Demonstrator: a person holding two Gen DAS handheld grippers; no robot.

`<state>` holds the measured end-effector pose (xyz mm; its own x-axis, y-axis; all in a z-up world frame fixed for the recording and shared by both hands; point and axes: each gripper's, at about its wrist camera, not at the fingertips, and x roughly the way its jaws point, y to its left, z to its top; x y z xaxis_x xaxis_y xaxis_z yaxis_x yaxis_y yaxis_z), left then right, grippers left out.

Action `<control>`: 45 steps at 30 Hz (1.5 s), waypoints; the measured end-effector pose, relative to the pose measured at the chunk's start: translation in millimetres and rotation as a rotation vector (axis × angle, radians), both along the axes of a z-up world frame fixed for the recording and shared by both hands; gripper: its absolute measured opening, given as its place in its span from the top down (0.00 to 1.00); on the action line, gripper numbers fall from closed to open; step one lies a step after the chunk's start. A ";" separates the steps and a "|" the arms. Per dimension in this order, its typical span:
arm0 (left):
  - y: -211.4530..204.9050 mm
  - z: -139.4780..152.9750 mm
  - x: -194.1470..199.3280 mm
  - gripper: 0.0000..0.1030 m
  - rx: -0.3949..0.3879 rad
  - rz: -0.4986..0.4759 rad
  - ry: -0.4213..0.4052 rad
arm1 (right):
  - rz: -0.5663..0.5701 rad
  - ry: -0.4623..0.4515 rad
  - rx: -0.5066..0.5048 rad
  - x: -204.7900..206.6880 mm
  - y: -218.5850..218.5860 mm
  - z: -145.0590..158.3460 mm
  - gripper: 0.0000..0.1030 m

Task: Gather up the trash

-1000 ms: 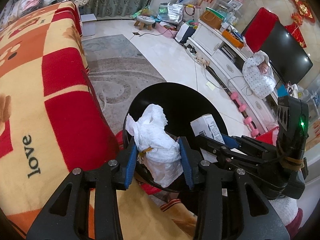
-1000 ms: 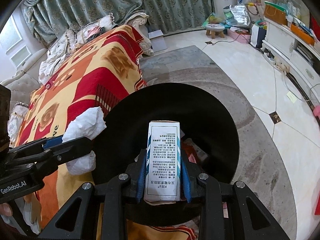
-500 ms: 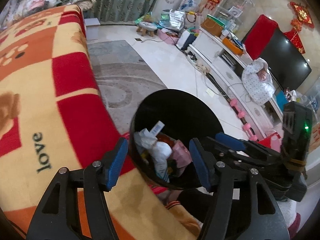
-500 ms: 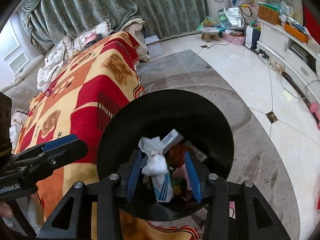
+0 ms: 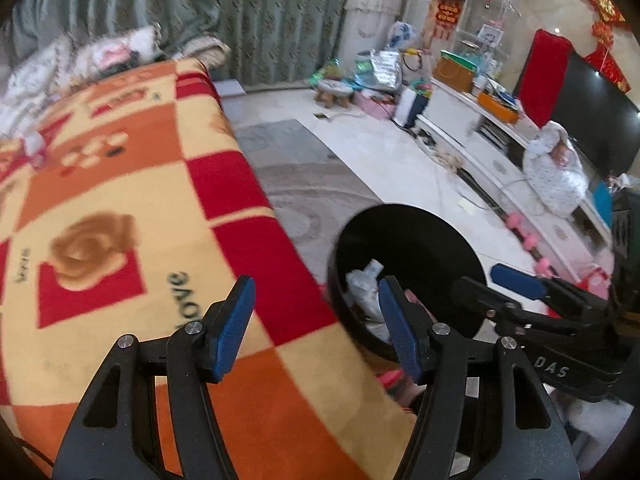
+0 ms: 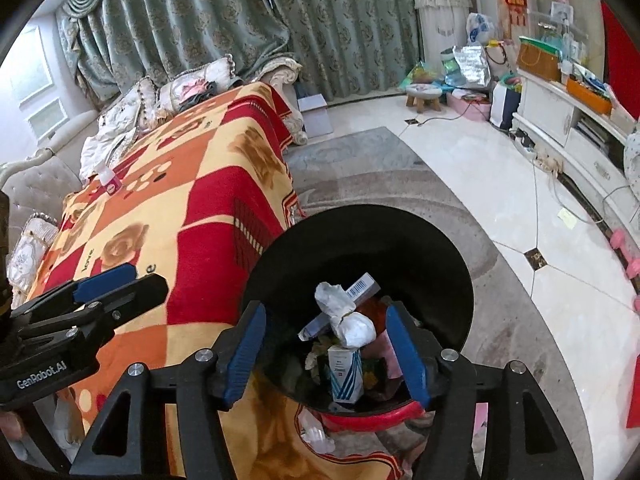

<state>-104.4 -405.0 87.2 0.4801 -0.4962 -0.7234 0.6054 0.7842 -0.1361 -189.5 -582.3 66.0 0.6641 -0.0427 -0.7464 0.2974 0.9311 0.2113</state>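
A black round trash bin [image 6: 432,248] stands on the floor beside the blanket-covered table; it also shows in the left wrist view [image 5: 420,236]. Inside lie a crumpled white tissue wad [image 6: 346,318], a white and blue carton [image 6: 346,374] and a barcoded box [image 6: 362,286]. My right gripper [image 6: 326,350] is open and empty above the bin's near rim. My left gripper [image 5: 316,326] is open and empty over the blanket's edge, left of the bin. A small pink-labelled bottle [image 6: 107,179] lies far back on the blanket.
The red, orange and yellow blanket [image 5: 120,184] covers the table on the left. A grey patterned rug [image 6: 360,160] and white tiled floor [image 6: 520,216] lie beyond the bin. A white TV cabinet [image 5: 480,136] and black TV [image 5: 592,120] stand at the right.
A second ago my left gripper held the tissue wad and my right held the carton; both now lie in the bin. Both grippers opened wider, and the left swung left over the blanket.
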 end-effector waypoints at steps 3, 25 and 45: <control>9.5 5.9 -5.0 0.39 -0.016 -0.003 -0.021 | -0.010 -0.016 -0.026 -4.7 6.5 9.5 0.41; 48.0 50.8 -34.0 0.39 -0.083 0.015 -0.193 | -0.102 -0.165 -0.168 -32.4 41.5 62.0 0.28; 49.9 56.6 -37.1 0.39 -0.111 0.018 -0.189 | -0.098 -0.205 -0.217 -38.4 51.9 80.4 0.22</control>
